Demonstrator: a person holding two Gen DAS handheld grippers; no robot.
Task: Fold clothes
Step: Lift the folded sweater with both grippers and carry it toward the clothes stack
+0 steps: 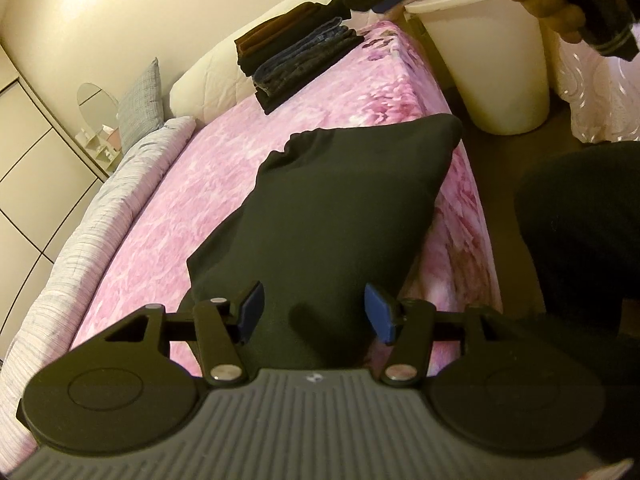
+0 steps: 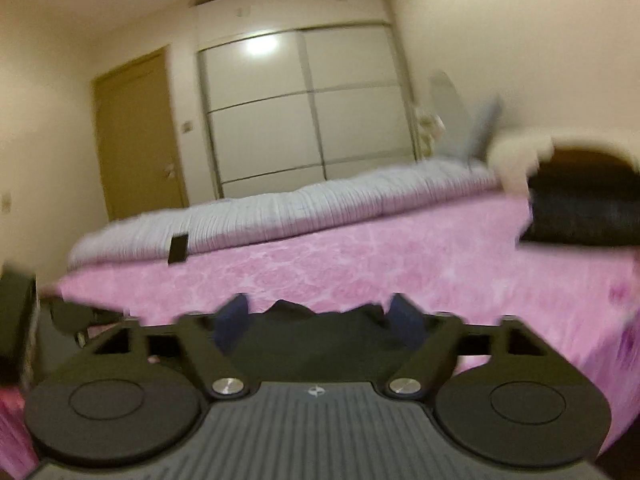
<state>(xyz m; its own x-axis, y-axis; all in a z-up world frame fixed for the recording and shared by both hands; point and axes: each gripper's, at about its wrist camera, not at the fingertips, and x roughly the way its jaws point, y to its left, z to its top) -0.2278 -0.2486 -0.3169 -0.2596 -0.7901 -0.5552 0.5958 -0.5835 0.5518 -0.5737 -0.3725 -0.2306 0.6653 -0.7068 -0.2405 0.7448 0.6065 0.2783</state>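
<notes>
The left gripper (image 1: 314, 308) points downward, its 2 blue pads (image 1: 253, 304) apart with dark cloth between them. The right gripper (image 2: 320, 320) is almost level, jaws wide. In the left view, a hand (image 1: 556, 8) holds it at 1 o'clock.

No legible text, brand name, number or sign is showing in either view. One small pale emblem is sitting at the top centre of the ribbed grey body of the left gripper (image 1: 312, 312), and a like emblem is showing in the same place on the right gripper (image 2: 320, 320); both are too small to be read as letters. The wardrobe doors (image 2: 300, 112), the white bin (image 1: 500, 64) and the pink bedsheet (image 1: 240, 168) are bearing no lettering that can be made out. The right wrist view is blurring, so fine print there cannot be judged.
</notes>
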